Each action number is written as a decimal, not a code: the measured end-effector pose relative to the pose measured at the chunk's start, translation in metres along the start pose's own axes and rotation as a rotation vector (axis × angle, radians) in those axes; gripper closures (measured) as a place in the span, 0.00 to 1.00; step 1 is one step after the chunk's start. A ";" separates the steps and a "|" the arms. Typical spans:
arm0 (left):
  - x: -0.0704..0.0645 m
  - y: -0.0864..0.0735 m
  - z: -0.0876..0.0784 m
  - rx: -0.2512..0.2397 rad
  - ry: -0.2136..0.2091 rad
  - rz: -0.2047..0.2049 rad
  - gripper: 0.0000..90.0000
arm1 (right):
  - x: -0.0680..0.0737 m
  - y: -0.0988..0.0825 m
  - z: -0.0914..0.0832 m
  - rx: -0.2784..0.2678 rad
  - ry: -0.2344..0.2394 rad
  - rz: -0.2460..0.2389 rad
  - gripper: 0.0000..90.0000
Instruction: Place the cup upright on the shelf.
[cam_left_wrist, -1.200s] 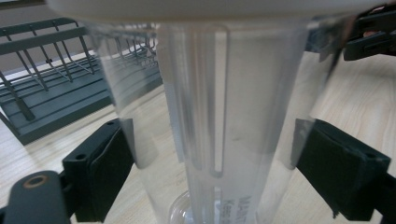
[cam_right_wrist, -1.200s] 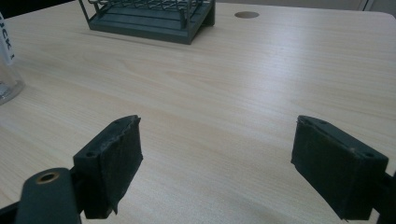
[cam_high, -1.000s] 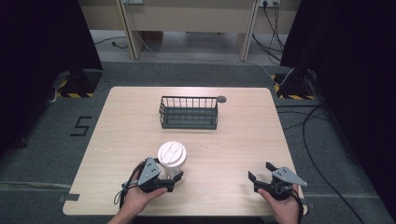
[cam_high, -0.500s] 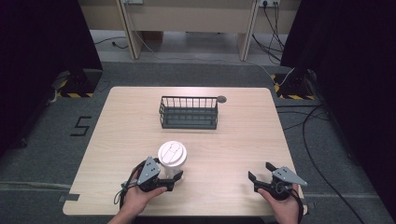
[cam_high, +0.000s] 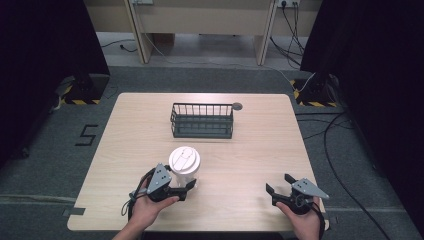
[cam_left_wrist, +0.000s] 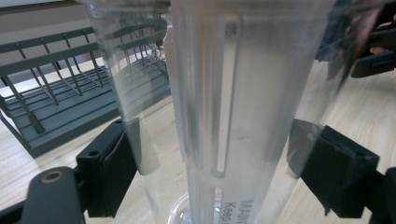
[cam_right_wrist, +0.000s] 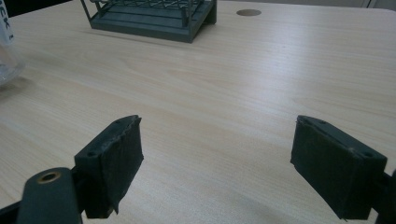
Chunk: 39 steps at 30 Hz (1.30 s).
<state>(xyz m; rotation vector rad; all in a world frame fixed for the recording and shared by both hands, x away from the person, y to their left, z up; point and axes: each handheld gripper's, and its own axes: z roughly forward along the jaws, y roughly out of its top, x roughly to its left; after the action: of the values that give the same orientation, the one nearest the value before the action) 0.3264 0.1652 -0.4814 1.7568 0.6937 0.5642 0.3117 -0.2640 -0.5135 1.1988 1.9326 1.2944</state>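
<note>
Nothing has shifted: the left claw (cam_high: 187, 188) stays clamped on the clear lidded cup (cam_high: 184, 165), while the right claw (cam_high: 280, 184) rests spread apart on the counter (cam_high: 250, 150).

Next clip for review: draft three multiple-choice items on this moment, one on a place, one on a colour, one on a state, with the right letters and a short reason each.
1. Where does the dark wire basket stand relative to the clear plastic cup with the white lid?
A. Farther from the person, toward the table's far edge
B. Between the cup and the person
C. On the floor

2. What colour is the cup's lid?
A. Red
B. White
C. Green

3. What state is the right gripper in?
A. Shut on the cup
B. Shut on the basket
C. Open, with nothing between its jaws

Answers:
1 A, as the high view shows the basket beyond the cup on the light wooden table.
2 B, the lid shows white from above.
3 C, its own view shows bare tabletop between spread jaws, while the left gripper has its jaws either side of the cup.
</note>
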 end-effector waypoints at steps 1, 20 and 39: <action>0.000 0.001 0.000 -0.001 0.000 -0.001 0.20 | 0.000 0.000 0.000 0.000 -0.001 -0.001 0.19; 0.011 0.019 0.002 -0.017 0.031 -0.002 0.20 | 0.000 0.000 0.000 0.002 0.001 -0.001 0.19; 0.028 0.036 0.012 -0.042 0.075 -0.018 0.20 | -0.001 0.000 0.000 0.000 0.002 -0.005 0.19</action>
<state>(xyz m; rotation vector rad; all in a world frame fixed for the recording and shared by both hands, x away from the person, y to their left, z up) 0.3605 0.1689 -0.4491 1.6958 0.7442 0.6305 0.3121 -0.2644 -0.5135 1.1931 1.9356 1.2933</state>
